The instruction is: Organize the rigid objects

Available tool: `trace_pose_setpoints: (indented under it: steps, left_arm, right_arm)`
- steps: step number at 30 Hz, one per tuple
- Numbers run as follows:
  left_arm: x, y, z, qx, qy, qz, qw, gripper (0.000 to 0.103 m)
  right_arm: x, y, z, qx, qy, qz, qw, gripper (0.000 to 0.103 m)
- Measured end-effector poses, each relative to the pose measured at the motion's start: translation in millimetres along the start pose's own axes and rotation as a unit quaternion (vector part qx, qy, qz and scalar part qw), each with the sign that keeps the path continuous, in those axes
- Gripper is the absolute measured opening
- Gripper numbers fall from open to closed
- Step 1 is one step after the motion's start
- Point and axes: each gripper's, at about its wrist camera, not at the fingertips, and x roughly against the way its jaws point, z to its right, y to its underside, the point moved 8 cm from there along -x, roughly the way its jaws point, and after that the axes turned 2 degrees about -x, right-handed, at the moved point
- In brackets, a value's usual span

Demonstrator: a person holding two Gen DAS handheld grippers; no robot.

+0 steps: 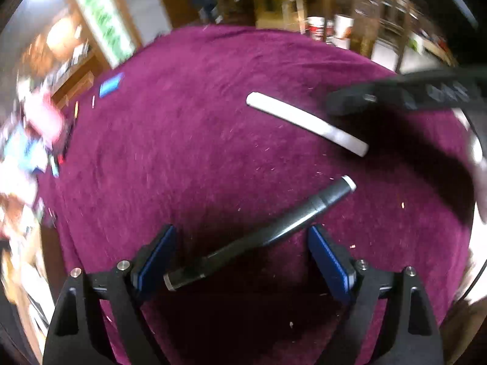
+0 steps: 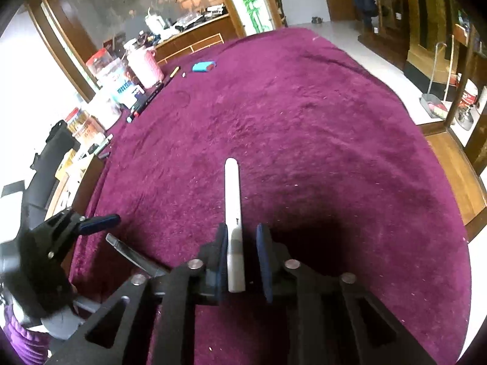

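— Why flat on the maroon cloth (image 2: pixel 304 106), both pens?

— Loose items awaiting sorting, probably; clutter pile (image 2: pixel 121 91) along the far edge, well apart.

— Left gripper (image 1: pixel 242 252)?

— Spread wide, blue pads (image 1: pixel 327 261) either side of the black marker (image 1: pixel 261 237), which crosses the gap at a slant. Near the right pad, contact not clear. Nothing clamped.

— Right gripper (image 2: pixel 242 243)?

— Narrowed around the rear end of the white pen (image 2: pixel 232 213), lengthwise between the pads. Small gaps visible each side, so not quite pinching. Likely aligned for a lift.
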Motion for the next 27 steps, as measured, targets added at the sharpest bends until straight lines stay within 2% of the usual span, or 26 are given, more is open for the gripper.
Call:
trace_pose_setpoints:
  steps: [1, 2, 3, 4, 6, 7, 9, 11, 13, 15, 18, 20, 23, 24, 25, 26, 27]
  left_arm:
    - [-1, 3, -3, 0.033, 0.018, -0.011, 0.9992, 0.078]
    - [-2, 5, -5, 0.059, 0.033, -0.018, 0.9976, 0.075]
    - [-1, 7, -10, 0.083, 0.033, -0.022, 0.9958, 0.069]
    - [1, 9, -18, 0.109, 0.022, -0.026, 0.9934, 0.056]
    - [5, 15, -35, 0.179, 0.017, -0.026, 0.9834, 0.046]
    - [5, 18, -45, 0.227, 0.034, -0.019, 0.9732, 0.046]
    - [4, 16, -55, 0.288, 0.050, -0.012, 0.9563, 0.046]
    - [2, 12, -55, 0.300, 0.038, -0.013, 0.9531, 0.047]
    - [-2, 6, -52, 0.306, 0.026, -0.006, 0.9518, 0.057]
    - [-5, 1, -49, 0.306, 0.027, 0.004, 0.9518, 0.061]
    - [3, 1, -45, 0.309, 0.041, 0.026, 0.9499, 0.062]
    - [23, 8, -45, 0.313, 0.038, 0.050, 0.9477, 0.062]
    - [65, 8, -51, 0.302, -0.011, 0.115, 0.9463, 0.062]
    - [89, 9, -52, 0.290, -0.045, 0.150, 0.9443, 0.063]
    - [107, 9, -52, 0.283, -0.068, 0.176, 0.9404, 0.075]
    - [131, 10, -50, 0.276, -0.084, 0.218, 0.9321, 0.086]
    - [143, 11, -48, 0.276, -0.079, 0.244, 0.9265, 0.103]
  right_arm:
    - [0, 0, 1, -0.002, -0.001, 0.001, 1.000, 0.032]
    - [-1, 0, 1, -0.004, -0.002, 0.002, 1.000, 0.035]
    - [-2, 0, 1, -0.007, -0.003, 0.001, 1.000, 0.035]
    - [-4, 0, 1, -0.011, -0.006, -0.001, 1.000, 0.035]
    - [-8, 1, -1, -0.020, -0.016, -0.004, 1.000, 0.035]
    - [-9, 2, -2, -0.023, -0.023, -0.005, 0.999, 0.035]
    - [-12, 4, -7, -0.026, -0.030, -0.007, 0.999, 0.035]
    - [-14, 5, -11, -0.029, -0.034, -0.010, 0.999, 0.035]
    - [-13, 6, -15, -0.032, -0.041, -0.008, 0.999, 0.035]
    - [-8, 7, -17, -0.031, -0.042, -0.003, 0.999, 0.035]
    - [-1, 7, -22, -0.018, -0.039, 0.012, 0.999, 0.036]
    - [9, 5, -24, -0.002, -0.031, 0.033, 0.999, 0.037]
    - [36, -1, -32, 0.026, -0.010, 0.106, 0.994, 0.037]
    - [49, -3, -34, 0.037, 0.006, 0.141, 0.989, 0.040]
    - [63, -5, -36, 0.042, 0.021, 0.180, 0.983, 0.058]
    - [73, -7, -37, 0.040, 0.029, 0.208, 0.977, 0.088]
    - [83, -9, -36, 0.030, 0.036, 0.243, 0.969, 0.101]
